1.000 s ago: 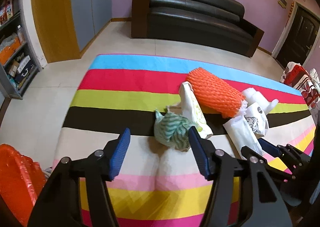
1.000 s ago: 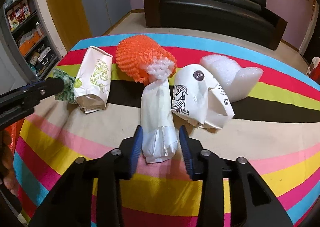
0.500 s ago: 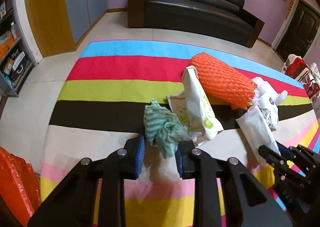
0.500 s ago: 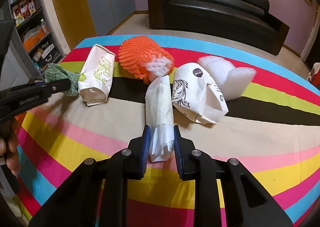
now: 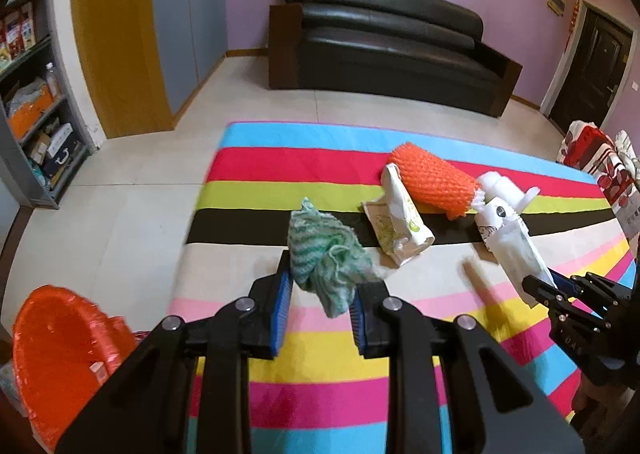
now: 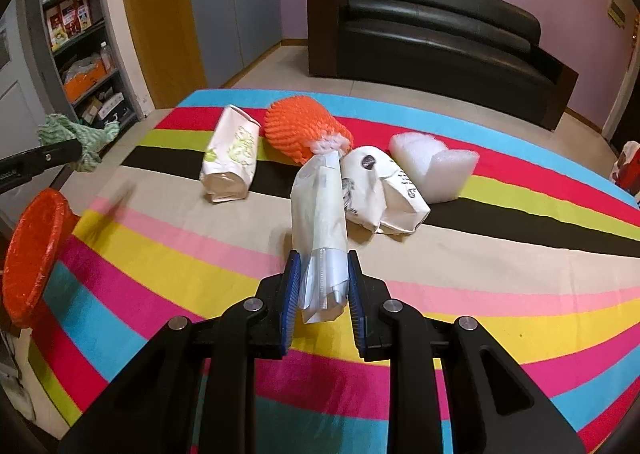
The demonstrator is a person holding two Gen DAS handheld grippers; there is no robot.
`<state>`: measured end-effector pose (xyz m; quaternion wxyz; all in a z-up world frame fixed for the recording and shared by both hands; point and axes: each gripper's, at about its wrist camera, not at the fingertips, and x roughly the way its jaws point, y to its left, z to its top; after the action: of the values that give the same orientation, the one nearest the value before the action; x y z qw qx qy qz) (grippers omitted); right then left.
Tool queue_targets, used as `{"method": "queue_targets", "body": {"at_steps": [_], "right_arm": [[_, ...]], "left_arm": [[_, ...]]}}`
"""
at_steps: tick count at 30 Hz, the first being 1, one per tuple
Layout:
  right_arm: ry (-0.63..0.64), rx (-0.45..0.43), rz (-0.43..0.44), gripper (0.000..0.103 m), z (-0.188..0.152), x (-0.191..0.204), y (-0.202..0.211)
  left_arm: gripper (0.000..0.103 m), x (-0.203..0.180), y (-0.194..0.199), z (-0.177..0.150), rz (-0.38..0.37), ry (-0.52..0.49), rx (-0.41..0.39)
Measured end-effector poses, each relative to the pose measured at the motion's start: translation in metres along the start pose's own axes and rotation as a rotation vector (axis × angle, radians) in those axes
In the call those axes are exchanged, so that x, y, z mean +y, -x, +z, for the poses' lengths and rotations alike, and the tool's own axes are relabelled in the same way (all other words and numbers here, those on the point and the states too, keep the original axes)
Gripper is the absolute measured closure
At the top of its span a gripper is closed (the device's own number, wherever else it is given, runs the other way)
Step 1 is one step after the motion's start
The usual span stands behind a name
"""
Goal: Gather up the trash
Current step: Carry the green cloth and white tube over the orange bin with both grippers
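My left gripper (image 5: 320, 302) is shut on a crumpled green cloth (image 5: 324, 254) and holds it above the striped table. It also shows in the right wrist view (image 6: 80, 138). My right gripper (image 6: 320, 294) is shut on a long white paper bag (image 6: 320, 206), lifted off the table; this bag also shows in the left wrist view (image 5: 516, 250). An orange-lined trash bin (image 5: 60, 350) stands at the table's left side, and it shows in the right wrist view too (image 6: 34, 254).
On the striped cloth (image 6: 480, 286) lie a white bag with green print (image 6: 232, 154), an orange foam net (image 6: 300, 130), a white printed bag (image 6: 380, 190) and white bubble wrap (image 6: 432, 166). A black sofa (image 5: 392, 46) stands behind. Shelves (image 5: 32, 86) stand at left.
Both grippers closed on their items, the left on the green cloth and the right on the white paper bag, and lifted them off the table.
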<state>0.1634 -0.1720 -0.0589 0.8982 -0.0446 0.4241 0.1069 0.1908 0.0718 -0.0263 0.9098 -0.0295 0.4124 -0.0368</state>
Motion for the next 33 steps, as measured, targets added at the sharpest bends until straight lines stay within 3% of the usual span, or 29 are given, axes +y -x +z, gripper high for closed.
{"method": "queue_targets", "body": {"at_steps": [8,18,33], "right_arm": [[0.040,-0.052,-0.001,0.080,-0.005,0.013,0.033],[0.066,-0.051,0.042,0.080,-0.018,0.051,0.048],[0.101,-0.090,0.116,0.080,-0.004,0.149,0.067]], "left_arm": [[0.078,0.044,0.046,-0.017,0.045,0.069,-0.036],[0.078,0.091,0.097,-0.051,0.110,0.118,-0.059],[0.078,0.149,0.128,-0.078,0.192,0.176,-0.074]]}}
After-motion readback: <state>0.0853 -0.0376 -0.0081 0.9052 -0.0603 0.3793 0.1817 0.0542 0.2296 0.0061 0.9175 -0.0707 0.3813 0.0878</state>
